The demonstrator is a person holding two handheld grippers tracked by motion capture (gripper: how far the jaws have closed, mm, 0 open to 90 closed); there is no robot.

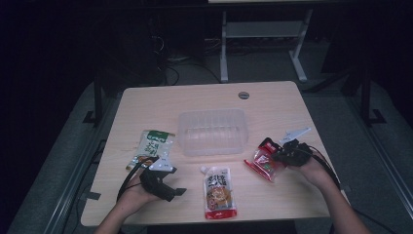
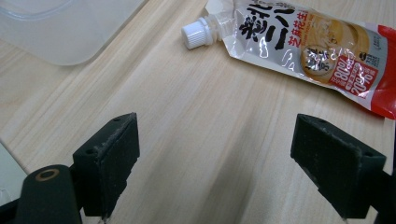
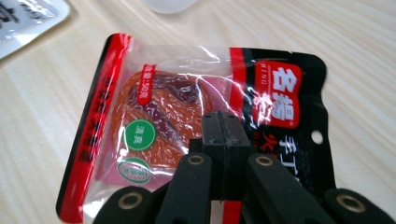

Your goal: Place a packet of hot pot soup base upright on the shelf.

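Right gripper view shows the right gripper (image 3: 223,135) with jaws pressed together on the red meat packet (image 3: 168,116), whose long axis runs toward ten o'clock. From there the clear tub (image 1: 213,131) lies at ten o'clock, nearer this hand. Left gripper (image 2: 229,158) gapes, empty.

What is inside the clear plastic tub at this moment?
The clear tub looks empty; through its walls the wooden table shows. All three packets lie outside it, the red packet shut in the right gripper.
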